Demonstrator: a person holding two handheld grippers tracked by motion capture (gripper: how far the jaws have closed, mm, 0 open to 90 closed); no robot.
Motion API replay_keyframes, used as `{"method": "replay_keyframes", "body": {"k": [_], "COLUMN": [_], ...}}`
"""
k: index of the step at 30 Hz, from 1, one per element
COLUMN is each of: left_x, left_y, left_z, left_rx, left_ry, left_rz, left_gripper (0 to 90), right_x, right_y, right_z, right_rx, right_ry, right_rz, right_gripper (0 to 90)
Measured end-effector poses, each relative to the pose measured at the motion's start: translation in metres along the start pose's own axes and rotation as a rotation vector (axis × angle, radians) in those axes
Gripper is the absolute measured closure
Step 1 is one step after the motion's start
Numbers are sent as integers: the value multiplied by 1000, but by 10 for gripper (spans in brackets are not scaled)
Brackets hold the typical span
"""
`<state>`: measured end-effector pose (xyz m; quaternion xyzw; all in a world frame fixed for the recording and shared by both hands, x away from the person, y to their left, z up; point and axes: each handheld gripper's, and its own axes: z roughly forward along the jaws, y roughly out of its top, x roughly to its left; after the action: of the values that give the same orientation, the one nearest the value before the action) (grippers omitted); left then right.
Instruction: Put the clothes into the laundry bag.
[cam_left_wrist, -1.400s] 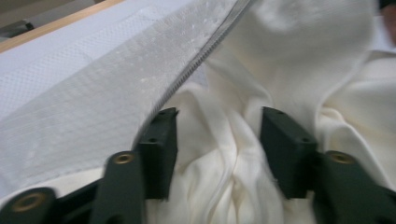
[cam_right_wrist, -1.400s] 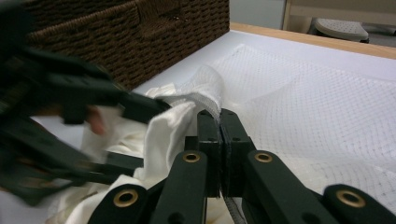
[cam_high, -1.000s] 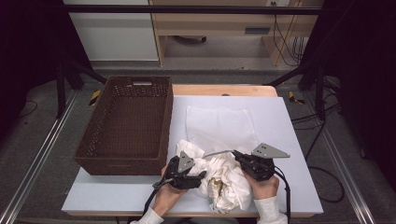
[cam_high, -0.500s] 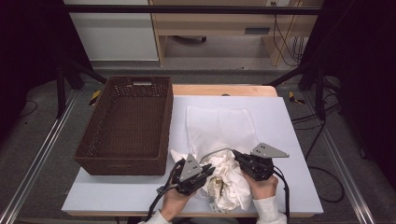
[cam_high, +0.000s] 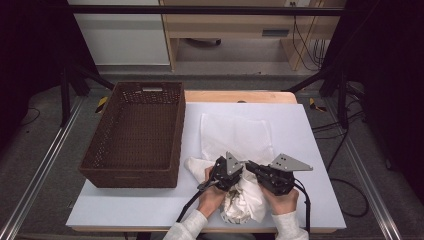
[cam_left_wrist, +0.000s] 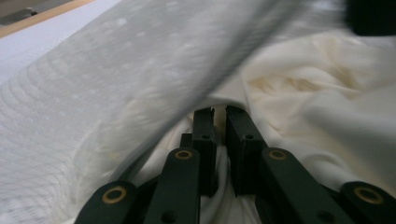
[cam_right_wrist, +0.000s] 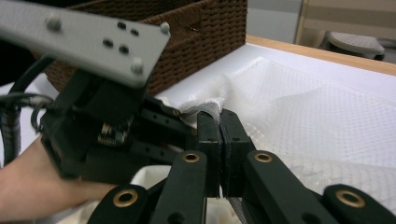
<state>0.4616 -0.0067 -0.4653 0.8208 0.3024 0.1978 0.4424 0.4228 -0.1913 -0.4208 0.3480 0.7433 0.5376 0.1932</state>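
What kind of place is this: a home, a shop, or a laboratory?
Most likely a laboratory or recording workspace. A white table stands between metal rails on a grey floor, cables hang by a bare desk behind, and dark curtains close both sides.

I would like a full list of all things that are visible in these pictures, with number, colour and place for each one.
basket: 1, dark brown wicker, left part of the table, nothing seen inside.
flat cloth: 1, white mesh-like, spread on the table right of the basket.
crumpled cloth: 1, cream white, near edge of the table, between the hands.
table: 1, white top with a wooden far edge, centre.
cabinet: 1, white, on the floor behind the table.
left gripper: 1, black, shut on the crumpled cloth.
right gripper: 1, black, jaws shut on the edge of the flat cloth.
hands: 2, in white sleeves, bottom centre.
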Motion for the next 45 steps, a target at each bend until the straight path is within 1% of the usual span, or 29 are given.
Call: {"method": "replay_keyframes", "body": {"k": [1, 2, 3, 4, 7, 9, 11, 14, 15, 16, 17, 18, 19, 20, 21, 23, 24, 25, 26, 27, 31, 34, 36, 37, 40, 42, 43, 44, 45], "left_x": [-2, -2, -2, -2, 1, 3, 6, 15, 20, 26, 31, 37, 43, 47, 48, 48, 48, 48, 46, 46, 40, 29, 15, 8, -10, -17, -19, -20, -22], "left_y": [0, 0, 1, 1, 3, 0, -8, -22, -27, -34, -38, -43, -49, -52, -55, -57, -57, -56, -55, -54, -47, -34, -21, -15, -4, 1, 3, 4, 6], "left_z": [-5, -5, -11, -17, -43, -63, -83, -97, -98, -97, -95, -91, -87, -84, -82, -81, -82, -84, -87, -88, -98, -108, -110, -108, -89, -68, -56, -50, -40], "left_rx": [-15, -15, -18, -29, -44, -62, -90, -76, -57, -21, -2, 14, 37, 54, 56, 42, 32, 20, 0, -7, -54, -119, -154, -156, -126, -100, -87, -80, -66], "left_ry": [5, 5, 0, -16, -49, -71, -40, -1, 25, 55, 60, 59, 50, 34, 19, 4, -14, -22, -29, -33, -43, -89, -127, -141, -151, -154, -159, -156, -140], "left_rz": [36, 36, 43, 39, 49, 66, 87, 61, 66, 61, 48, 15, -17, -36, -46, -35, -49, -55, -45, -41, -30, -16, 14, 35, 84, 77, 62, 59, 72], "left_gripper": [709, 636, 636, 563, 407, 369, 313, 317, 321, 324, 336, 345, 363, 399, 450, 625, 703, 767, 830, 862, 879, 878, 878, 877, 876, 874, 872, 872, 871], "right_x": [-2, -2, -3, -5, -6, -6, -6, -6, -5, -5, -5, -5, -5, -6, -6, -6, -5, -5, -5, -6, -6, -6, -6, -6, -5, -5, -5, -5, -5], "right_y": [-1, -1, -3, -4, -6, -5, -5, -5, -5, -5, -5, -5, -5, -5, -5, -5, -5, -6, -6, -6, -6, -6, -5, -5, -5, -4, -4, -4, -4], "right_z": [1, 1, 2, 3, 4, 3, 3, 3, 3, 3, 4, 4, 4, 4, 4, 5, 5, 5, 5, 5, 5, 5, 5, 5, 5, 5, 4, 4, 4], "right_rx": [14, 14, 18, 25, 30, 27, 28, 28, 32, 33, 34, 36, 36, 36, 37, 39, 39, 38, 38, 36, 35, 34, 35, 35, 29, 26, 25, 24, 22], "right_ry": [-16, -16, -16, -16, -22, -25, -30, -30, -31, -30, -30, -31, -32, -32, -31, -30, -29, -30, -31, -31, -34, -33, -33, -34, -32, -30, -30, -32, -32], "right_rz": [-4, -4, 5, 10, 15, 11, 14, 18, 20, 18, 15, 16, 15, 16, 15, 16, 18, 17, 14, 15, 15, 18, 18, 17, 22, 21, 21, 21, 21], "right_gripper": [890, 890, 890, 890, 890, 890, 890, 890, 890, 890, 890, 890, 890, 890, 890, 890, 890, 890, 890, 889, 890, 890, 890, 890, 890, 890, 890, 890, 890]}}
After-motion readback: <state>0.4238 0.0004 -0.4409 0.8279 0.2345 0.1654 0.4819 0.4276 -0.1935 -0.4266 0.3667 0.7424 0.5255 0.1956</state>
